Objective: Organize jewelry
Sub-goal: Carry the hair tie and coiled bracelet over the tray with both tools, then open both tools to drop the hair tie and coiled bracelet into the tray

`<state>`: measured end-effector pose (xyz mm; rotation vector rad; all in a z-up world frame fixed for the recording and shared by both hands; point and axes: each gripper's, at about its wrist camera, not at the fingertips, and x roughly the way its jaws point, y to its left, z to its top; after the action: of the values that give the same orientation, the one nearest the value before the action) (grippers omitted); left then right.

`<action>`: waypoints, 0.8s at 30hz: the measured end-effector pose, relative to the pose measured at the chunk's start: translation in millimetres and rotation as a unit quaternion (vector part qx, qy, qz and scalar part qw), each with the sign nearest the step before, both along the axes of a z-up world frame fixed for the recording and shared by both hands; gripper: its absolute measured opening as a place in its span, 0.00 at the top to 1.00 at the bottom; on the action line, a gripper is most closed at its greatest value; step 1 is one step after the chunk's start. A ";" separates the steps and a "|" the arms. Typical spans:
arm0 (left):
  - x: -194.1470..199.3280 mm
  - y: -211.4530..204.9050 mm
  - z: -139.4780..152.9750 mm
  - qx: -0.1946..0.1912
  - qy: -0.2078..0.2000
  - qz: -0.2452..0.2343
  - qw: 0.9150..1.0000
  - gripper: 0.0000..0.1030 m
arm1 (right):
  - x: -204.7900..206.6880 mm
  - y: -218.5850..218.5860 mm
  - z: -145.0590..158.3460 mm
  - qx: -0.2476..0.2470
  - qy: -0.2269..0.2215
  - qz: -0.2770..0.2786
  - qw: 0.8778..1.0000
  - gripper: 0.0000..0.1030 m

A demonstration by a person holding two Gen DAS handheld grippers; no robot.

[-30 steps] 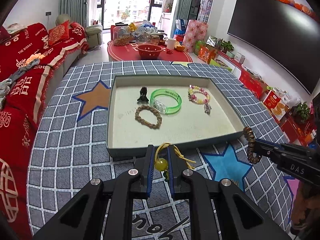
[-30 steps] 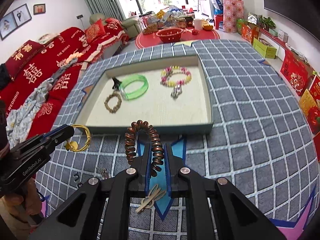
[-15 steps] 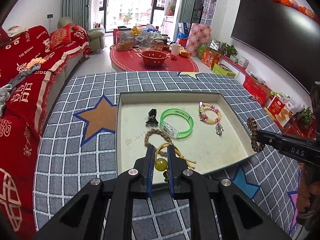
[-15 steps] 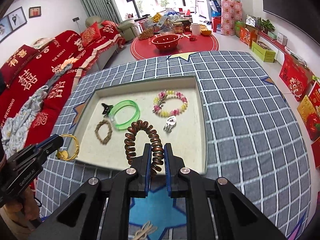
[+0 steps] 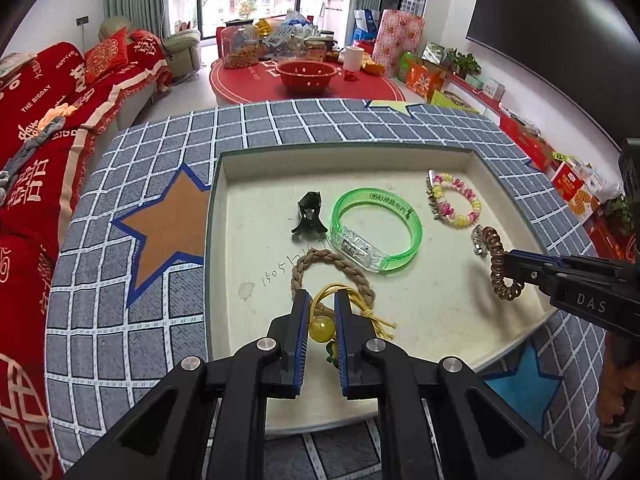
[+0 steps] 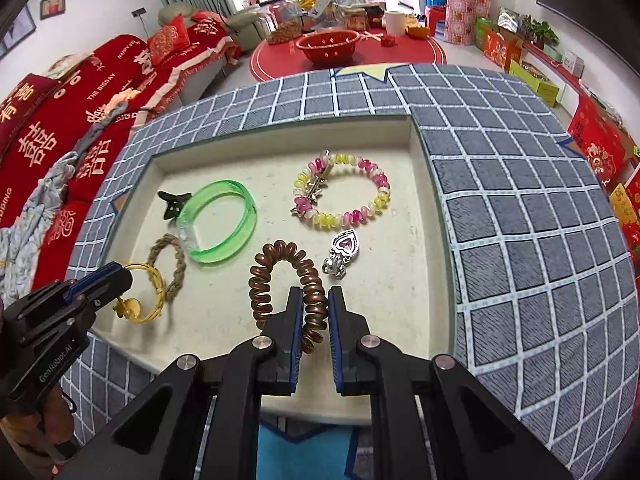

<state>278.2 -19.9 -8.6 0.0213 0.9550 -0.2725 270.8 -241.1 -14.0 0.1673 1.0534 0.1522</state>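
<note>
- Living room: red sofa (image 5: 52, 120) to one side, dark TV (image 5: 552, 28) on the opposite wall, red round rug (image 5: 304, 84) with a red colander (image 5: 307, 76) behind the table.
- Work surface is a table under a grey grid cloth (image 5: 132, 312) with star patches. Landmark: shallow cream-lined tray (image 5: 436, 148) sitting on the cloth.
- Left gripper (image 5: 320, 308) is over the tray's near edge, pinching a yellow cord bracelet (image 5: 324, 326) with a round yellow bead; cord loop and tassel ends stick out past the fingertips.
- Right gripper (image 6: 312, 304) is over the tray's near half, clamped on a brown spiral hair tie (image 6: 280, 276); its loop stands up ahead of the jaws.
- Whether either held piece touches the tray floor: cannot tell.
- Lying in the tray:
  - green translucent bangle (image 5: 376, 232), roughly centre
  - black hair claw (image 5: 308, 212), just beside the bangle, toward the sofa-side wall
  - braided tan bracelet (image 5: 332, 268), nearer the tray's front edge than the bangle, partly behind the left gripper's fingers
  - pink-and-yellow bead bracelet (image 6: 344, 192), toward the far TV-side corner, with a small metal clip on it
  - silver heart pendant (image 6: 342, 254), between the bead bracelet and the right gripper's tips
- A hand (image 6: 36, 432) shows at the frame edge holding the left gripper.
</note>
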 end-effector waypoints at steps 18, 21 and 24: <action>31.2 -7.9 -19.6 0.037 0.000 0.023 0.999 0.75 | 37.6 -1.4 -14.0 -0.040 -0.006 -0.015 0.999 0.87; 30.9 -9.8 -19.9 0.041 -0.003 0.025 0.999 0.75 | 37.0 -0.2 -14.5 -0.047 -0.010 -0.012 0.999 0.87; 29.6 -14.3 -20.0 0.055 -0.009 0.022 0.998 0.75 | 34.6 2.9 -14.6 -0.056 -0.013 -0.009 0.998 0.87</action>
<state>307.8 -34.2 -28.6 0.1032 0.9512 -0.1793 305.4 -238.2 -28.6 0.0735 1.0316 0.0777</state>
